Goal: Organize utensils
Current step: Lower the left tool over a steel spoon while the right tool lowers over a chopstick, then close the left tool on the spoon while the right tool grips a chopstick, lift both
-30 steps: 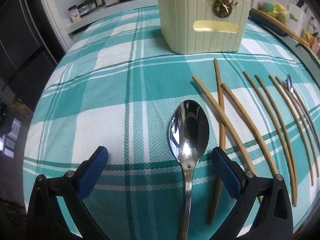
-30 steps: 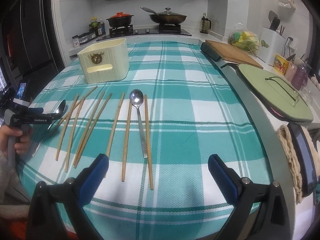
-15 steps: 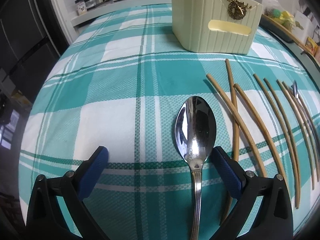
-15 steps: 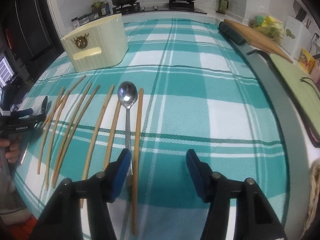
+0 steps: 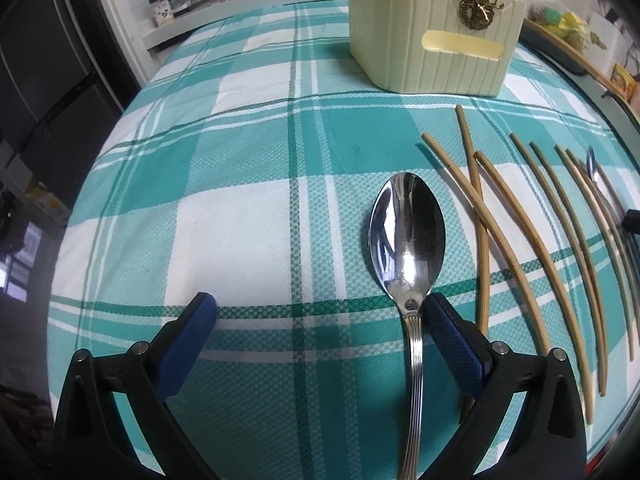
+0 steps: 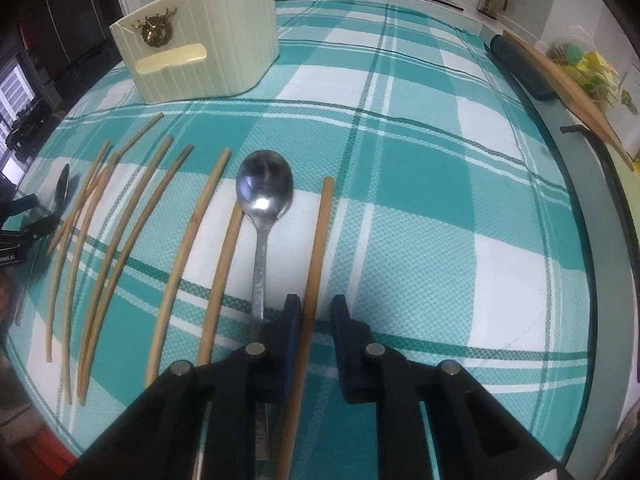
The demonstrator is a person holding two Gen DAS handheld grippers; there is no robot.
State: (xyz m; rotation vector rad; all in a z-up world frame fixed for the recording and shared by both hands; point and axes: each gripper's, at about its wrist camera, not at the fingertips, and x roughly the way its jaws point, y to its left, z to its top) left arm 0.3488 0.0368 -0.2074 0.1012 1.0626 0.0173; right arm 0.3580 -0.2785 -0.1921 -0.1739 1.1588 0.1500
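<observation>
Chopstick point(image 6: 316, 256) lengthwise toward holder point(image 6: 200, 48)

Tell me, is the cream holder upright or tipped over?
Upright: the cream holder stands on its base on the checked tablecloth, open top upward.

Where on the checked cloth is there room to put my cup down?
Free: the teal checked tablecloth right of the rightmost bamboo chopstick, and left of the big steel spoon. Crowded: the row of chopsticks below the cream ribbed holder.
</observation>
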